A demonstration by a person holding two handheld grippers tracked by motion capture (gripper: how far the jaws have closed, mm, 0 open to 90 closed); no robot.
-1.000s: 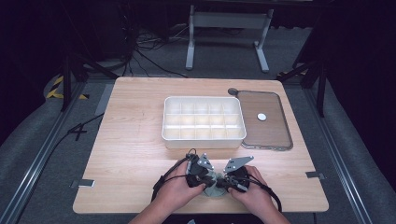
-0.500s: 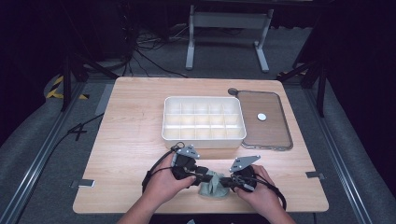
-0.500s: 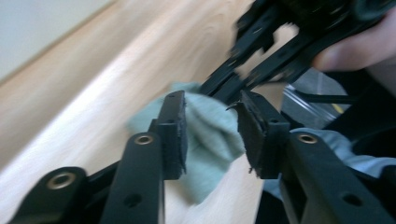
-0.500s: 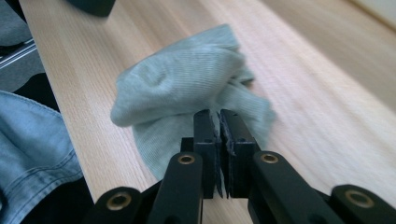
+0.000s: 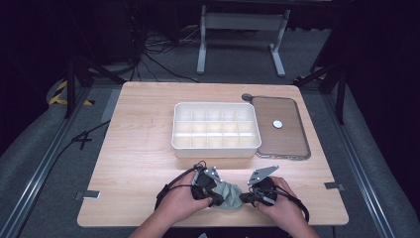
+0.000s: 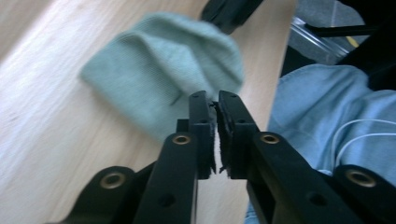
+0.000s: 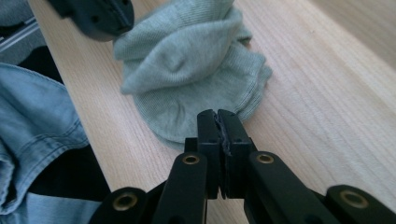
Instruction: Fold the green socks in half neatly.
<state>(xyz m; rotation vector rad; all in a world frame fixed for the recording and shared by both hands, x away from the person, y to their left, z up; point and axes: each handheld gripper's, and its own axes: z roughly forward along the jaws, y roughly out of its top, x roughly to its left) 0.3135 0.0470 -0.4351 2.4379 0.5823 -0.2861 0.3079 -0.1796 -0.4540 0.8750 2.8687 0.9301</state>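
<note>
A pale green sock lies bunched on the wooden table near its front edge, between my two grippers. My left gripper meets it from the left, and in the left gripper view its jaws are closed on the near edge of the sock. From the right comes my right gripper; in its own view it is shut on the hem of the sock. The opposite gripper's tip touches the sock's far side in each gripper view.
A white divided box sits mid-table, its compartments bare. To its right lies a brown lid with a white knob. The person's blue clothing hangs just past the front edge.
Both hands have shifted slightly toward the front edge. The sock stays bunched between the two grippers.
</note>
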